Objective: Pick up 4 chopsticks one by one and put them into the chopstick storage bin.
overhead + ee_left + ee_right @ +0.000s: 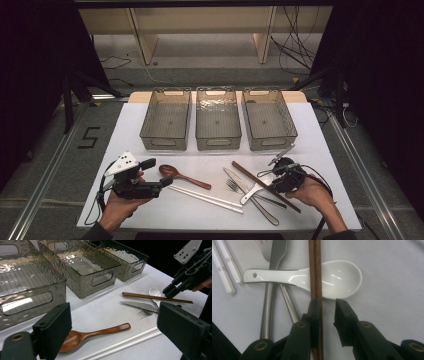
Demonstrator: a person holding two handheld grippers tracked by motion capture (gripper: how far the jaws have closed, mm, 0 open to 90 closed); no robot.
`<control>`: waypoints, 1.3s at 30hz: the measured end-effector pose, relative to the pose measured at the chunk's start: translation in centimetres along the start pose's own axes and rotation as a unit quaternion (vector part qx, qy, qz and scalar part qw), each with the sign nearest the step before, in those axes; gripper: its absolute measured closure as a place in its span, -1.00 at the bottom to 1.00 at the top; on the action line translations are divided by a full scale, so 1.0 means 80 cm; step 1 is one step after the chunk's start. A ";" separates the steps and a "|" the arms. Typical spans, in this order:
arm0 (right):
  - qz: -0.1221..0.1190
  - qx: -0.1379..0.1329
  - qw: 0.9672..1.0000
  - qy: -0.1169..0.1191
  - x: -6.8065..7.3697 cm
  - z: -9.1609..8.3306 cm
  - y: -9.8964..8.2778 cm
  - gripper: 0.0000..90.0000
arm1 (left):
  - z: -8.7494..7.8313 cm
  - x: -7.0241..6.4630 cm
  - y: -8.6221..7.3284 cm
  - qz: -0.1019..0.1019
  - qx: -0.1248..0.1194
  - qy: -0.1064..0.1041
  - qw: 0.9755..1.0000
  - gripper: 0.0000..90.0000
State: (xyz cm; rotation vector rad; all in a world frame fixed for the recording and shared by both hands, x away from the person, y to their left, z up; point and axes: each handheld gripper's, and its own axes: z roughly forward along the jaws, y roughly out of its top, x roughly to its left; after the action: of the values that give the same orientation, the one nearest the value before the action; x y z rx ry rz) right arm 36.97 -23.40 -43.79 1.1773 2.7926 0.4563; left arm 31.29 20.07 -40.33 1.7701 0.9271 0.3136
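Observation:
A pair of brown chopsticks (pixel 265 186) (pixel 315 270) lies across a white ceramic spoon (pixel 337 277) (pixel 252 191) at the table's front right. My right gripper (pixel 276 172) (pixel 328 306) points down over them. The chopsticks run between its jaws against the left pad, with a gap to the right pad, so it is open. My left gripper (pixel 157 173) (pixel 117 320) rests at the front left, wide open and holding nothing. A wooden spoon (pixel 182 176) (pixel 82 336) lies just ahead of it.
Three clear plastic bins (pixel 165 145) (pixel 218 144) (pixel 272 142) stand in a row at the back. White chopsticks (pixel 205 196) (pixel 125 343), a knife (pixel 140 305) and a fork (pixel 232 186) lie between the two grippers on the white mat (pixel 150 210).

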 end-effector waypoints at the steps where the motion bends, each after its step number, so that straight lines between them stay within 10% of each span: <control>1: 0.001 0.000 1.000 0.001 0.000 0.000 0.000 0.66 | 0.000 0.000 0.000 0.000 0.000 0.000 1.000 -0.74; 28: -0.002 0.044 0.999 0.004 0.001 0.014 0.004 0.89 | 0.000 0.000 0.000 0.003 0.003 0.000 1.000 -0.74; 39: -0.031 -0.005 0.999 -0.018 0.010 -0.016 0.012 0.91 | 0.004 0.001 0.000 0.001 0.010 -0.001 1.000 -0.74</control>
State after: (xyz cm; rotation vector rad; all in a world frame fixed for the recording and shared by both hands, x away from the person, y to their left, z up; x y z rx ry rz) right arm 36.88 -22.51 -42.26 1.0826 2.7831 0.4387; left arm 31.50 19.93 -40.49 1.7895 0.9307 0.3051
